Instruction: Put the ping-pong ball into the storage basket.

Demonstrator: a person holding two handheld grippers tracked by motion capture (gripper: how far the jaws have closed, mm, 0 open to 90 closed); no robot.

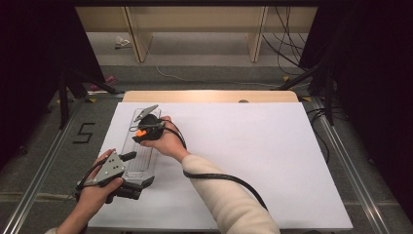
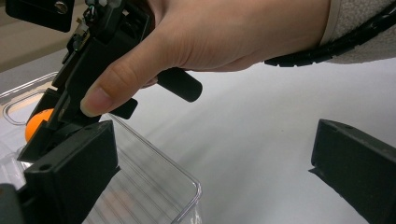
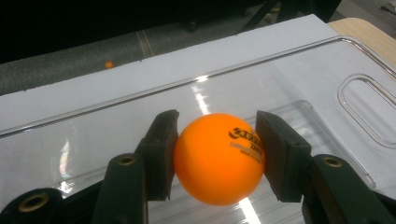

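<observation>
Ball [image 3: 218,157]: orange, nearest my right camera, pinched between both pads of my right claw [image 3: 217,156], printed mark facing up.
Right claw state: closed on the ball, pads pressing its two sides; I hold it by the middle so it can't roll out.
Ball position: over the clear tray [image 3: 289,79], toward its far end in the high view; whether it already touches the tray floor I cannot quite tell through the glare.
Tray: long, transparent, lying on the white tabletop [image 1: 253,156] near its left edge, long side running away from me.
Left claw [image 1: 138,170]: jaws apart, gripping nothing, at the tray's near end; one jaw sits at the tray's corner, I judge to keep the light tray from sliding.
Step in hand: I judge I am setting the ball into the tray, release not yet made.
Risk: a light ball may bounce or roll once freed.
</observation>
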